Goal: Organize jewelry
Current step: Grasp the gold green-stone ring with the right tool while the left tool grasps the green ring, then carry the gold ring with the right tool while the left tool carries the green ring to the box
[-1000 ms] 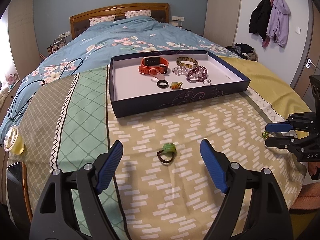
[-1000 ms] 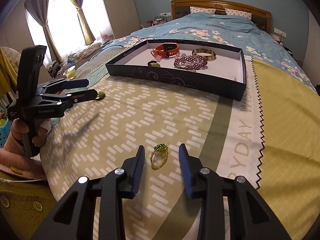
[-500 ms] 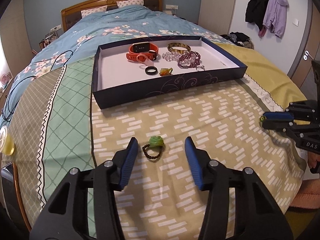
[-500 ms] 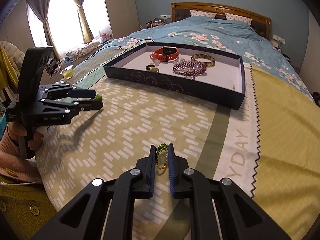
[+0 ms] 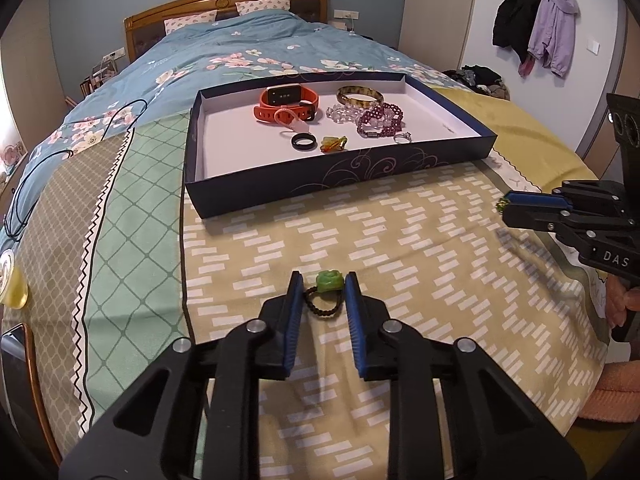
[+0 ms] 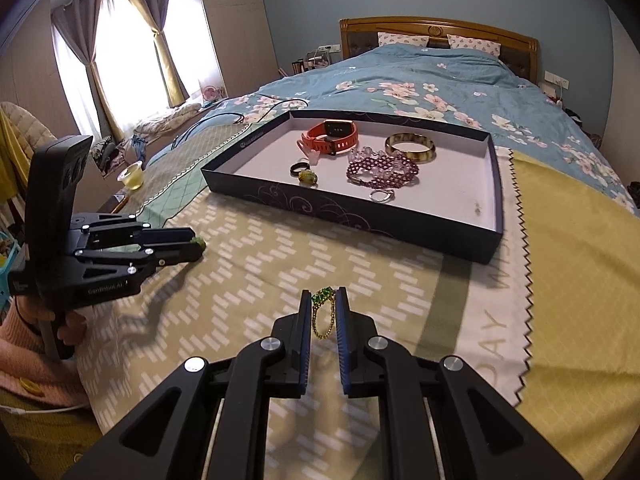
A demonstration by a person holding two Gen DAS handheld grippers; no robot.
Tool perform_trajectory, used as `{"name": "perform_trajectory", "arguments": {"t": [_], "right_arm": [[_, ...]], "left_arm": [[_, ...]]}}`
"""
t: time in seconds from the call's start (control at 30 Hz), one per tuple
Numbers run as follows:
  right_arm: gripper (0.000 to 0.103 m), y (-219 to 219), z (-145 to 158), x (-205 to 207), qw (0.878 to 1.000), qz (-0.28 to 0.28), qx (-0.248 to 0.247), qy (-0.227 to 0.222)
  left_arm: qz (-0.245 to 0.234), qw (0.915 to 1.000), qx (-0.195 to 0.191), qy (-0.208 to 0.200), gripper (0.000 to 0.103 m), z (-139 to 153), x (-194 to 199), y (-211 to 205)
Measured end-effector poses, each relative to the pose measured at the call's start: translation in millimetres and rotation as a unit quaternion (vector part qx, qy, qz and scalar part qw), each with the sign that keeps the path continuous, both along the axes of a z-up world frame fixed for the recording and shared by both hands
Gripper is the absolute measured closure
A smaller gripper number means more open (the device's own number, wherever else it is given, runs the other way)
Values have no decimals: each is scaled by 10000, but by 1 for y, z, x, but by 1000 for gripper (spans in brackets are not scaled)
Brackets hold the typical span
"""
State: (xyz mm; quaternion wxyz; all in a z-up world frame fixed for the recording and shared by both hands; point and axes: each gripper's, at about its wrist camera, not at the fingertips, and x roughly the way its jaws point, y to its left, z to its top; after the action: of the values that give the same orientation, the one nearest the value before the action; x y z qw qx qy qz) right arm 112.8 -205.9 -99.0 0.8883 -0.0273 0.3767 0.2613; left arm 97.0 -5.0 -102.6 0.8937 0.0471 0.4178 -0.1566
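A ring with a green flower stone and a dark braided band (image 5: 329, 281) lies on the patterned bedspread. My left gripper (image 5: 324, 285) has its jaws closing on this ring, and the blue pads touch its sides. A gold chain ring with green stones (image 6: 322, 312) hangs between the pads of my right gripper (image 6: 324, 300), which is shut on it just above the bedspread. In the left wrist view the right gripper (image 5: 505, 207) shows at the right with the gold chain ring at its tip. The dark blue tray (image 5: 340, 178) (image 6: 360, 220) beyond holds an orange watch (image 5: 286, 104), a bangle, bead bracelets and small rings.
A cup of yellow liquid (image 6: 132, 176) and a black cable (image 5: 24, 200) lie on the left side of the bed. A hand in a pink sleeve (image 6: 64, 320) holds the left gripper. Coats (image 5: 536, 20) hang on the right wall.
The left jaws have narrowed from wide open to the sides of the green flower ring. The right jaws shut on the gold chain ring and have shifted slightly forward with it.
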Motion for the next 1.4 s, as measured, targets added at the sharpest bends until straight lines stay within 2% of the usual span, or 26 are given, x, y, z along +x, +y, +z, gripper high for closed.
{"name": "perform_trajectory", "arguments": {"t": [0.47,0.53,0.57,0.6,0.8,0.93,1.4], "right_arm": [[93,5,4,8,9999,17,121,-48],[93,6,3,8,9999,16,122,-42],[93,6,3,9,9999,22,128,-36],[93,6,3,9,9999,29,127,-33],[93,8,3,10,9999,65,127,-22],[93,9,3,10,9999,85,136,-38],[93,8,10,12,9996,77,216,-143]], "left_arm": [[28,10000,-37,-28,82,2,1,-2],[16,10000,-37,13,80,0,2,-3],[2,10000,-44,20,74,0,2,-3],[-16,10000,-32,7,73,1,2,-4],[-68,10000,9,33,73,-1,4,-7],[-73,10000,19,22,82,-1,3,-7],[-99,9997,-58,-223,84,12,-1,-9]]}}
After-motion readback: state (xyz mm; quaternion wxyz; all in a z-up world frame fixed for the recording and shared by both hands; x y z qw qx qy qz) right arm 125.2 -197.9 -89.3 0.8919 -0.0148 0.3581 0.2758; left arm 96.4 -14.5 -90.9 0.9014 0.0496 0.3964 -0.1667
